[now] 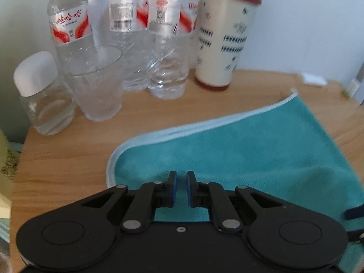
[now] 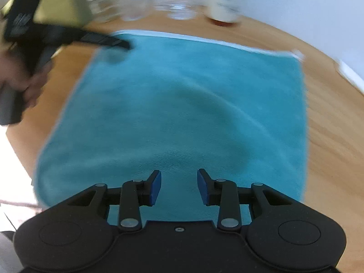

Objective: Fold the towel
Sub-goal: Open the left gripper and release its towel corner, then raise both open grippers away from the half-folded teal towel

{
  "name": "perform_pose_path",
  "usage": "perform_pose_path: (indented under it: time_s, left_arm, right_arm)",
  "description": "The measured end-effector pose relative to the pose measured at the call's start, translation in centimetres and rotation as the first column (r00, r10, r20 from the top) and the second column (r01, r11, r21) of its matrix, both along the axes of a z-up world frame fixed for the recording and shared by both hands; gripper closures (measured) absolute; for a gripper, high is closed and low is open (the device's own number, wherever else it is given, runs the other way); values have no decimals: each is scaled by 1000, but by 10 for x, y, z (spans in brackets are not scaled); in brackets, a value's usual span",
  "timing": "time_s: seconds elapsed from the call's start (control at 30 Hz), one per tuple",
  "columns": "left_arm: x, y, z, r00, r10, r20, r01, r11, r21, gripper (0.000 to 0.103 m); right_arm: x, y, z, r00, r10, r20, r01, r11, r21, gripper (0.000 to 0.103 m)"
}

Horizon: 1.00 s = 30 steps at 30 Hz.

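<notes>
A teal towel [image 1: 250,150] with a pale blue hem lies flat on the wooden table [image 1: 63,159]. My left gripper [image 1: 181,187] hovers over the towel's near left part, its blue pads a narrow gap apart with nothing between them. In the right wrist view the same towel [image 2: 182,104] spreads across the table, blurred by motion. My right gripper [image 2: 179,187] is open and empty above the towel's near edge. The left gripper also shows in the right wrist view [image 2: 118,43], over the towel's far left corner.
Several clear water bottles [image 1: 70,22], a clear plastic cup [image 1: 97,86], a small jar with a white lid [image 1: 43,95] and a cream tumbler with a red lid [image 1: 225,36] stand along the table's back edge. The table's left edge [image 1: 20,150] lies close.
</notes>
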<state>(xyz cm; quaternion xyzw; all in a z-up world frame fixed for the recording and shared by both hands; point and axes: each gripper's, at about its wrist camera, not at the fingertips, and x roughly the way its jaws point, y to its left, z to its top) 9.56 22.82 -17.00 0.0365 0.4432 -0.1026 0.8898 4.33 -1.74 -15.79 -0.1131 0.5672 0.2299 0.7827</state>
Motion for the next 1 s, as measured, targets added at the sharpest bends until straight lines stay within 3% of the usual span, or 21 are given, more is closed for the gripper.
perform_pose_path:
  time_s: [0.2,0.33,0.57,0.77,1.0]
  left_arm:
    - [6,-8,-1,1000,-9,19,7,995,104,92]
    - [13,-6,0,1000,26,12,-27,992,123,89]
    - [19,-9,14,998,64,-2,-63,991,117,87]
    - [-14,-32,33,998,55,-19,-55,998,33,87]
    - [-50,-53,24,986,141,-92,-134,988,76,86]
  right_arm:
    - [-23,-16,-15,999,-4,35,4,1000,-12,64]
    - [-41,-19,-17,998,27,50,-26,999,-22,63]
    - [-37,-26,-16,998,57,-19,-58,998,-36,63]
    - [1,-54,20,998,20,56,-24,997,71,63]
    - [93,-58,15,988,-16,152,-1,994,111,63]
